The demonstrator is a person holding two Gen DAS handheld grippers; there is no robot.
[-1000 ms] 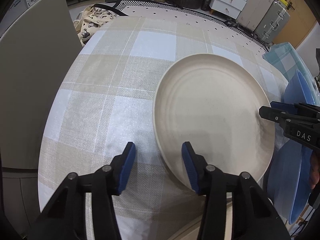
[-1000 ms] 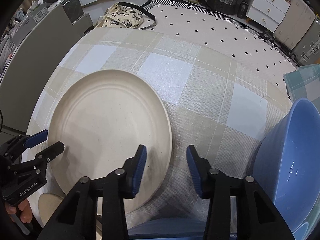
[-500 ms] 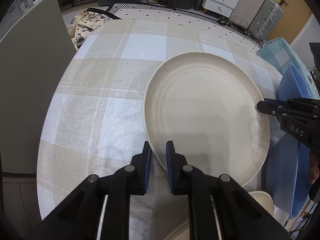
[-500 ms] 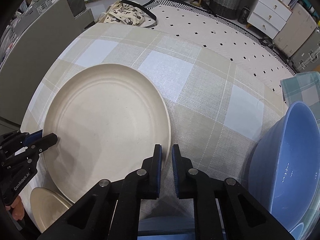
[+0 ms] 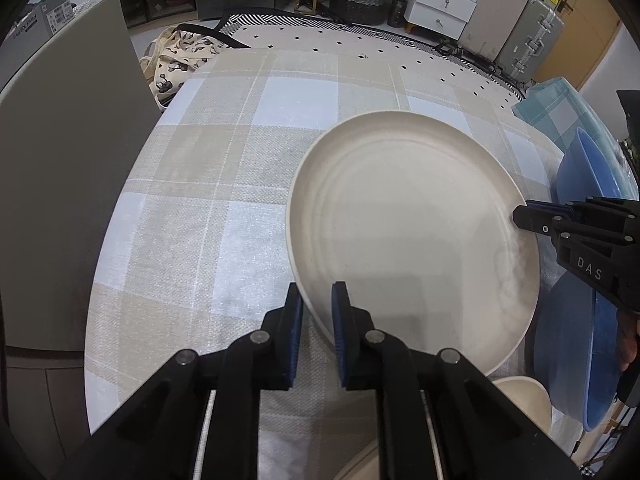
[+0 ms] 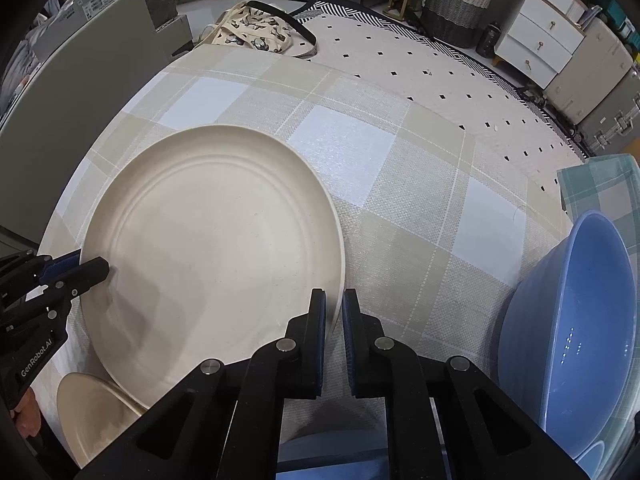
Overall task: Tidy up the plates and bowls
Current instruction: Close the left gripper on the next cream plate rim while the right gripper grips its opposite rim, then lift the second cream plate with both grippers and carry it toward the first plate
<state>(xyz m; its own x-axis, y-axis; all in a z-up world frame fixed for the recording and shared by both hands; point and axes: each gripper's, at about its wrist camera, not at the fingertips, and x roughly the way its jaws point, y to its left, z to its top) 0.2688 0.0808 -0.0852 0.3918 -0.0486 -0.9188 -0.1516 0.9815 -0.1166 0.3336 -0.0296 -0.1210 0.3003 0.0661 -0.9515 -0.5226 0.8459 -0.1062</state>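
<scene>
With both the left gripper [image 5: 316, 312] and right gripper [image 6: 334, 312] clamped on the cream plate [image 5: 412, 232] rim, we should lift evenly, keeping it level.

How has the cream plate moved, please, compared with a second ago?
Yes: the cream plate, now clamped by both tools, has its edge raised off the checked tablecloth.

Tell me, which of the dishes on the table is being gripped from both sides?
The large cream plate. The left hand-held gripper and right hand-held gripper pinch its opposite rims; the blue bowl and small cream dish sit untouched.
</scene>
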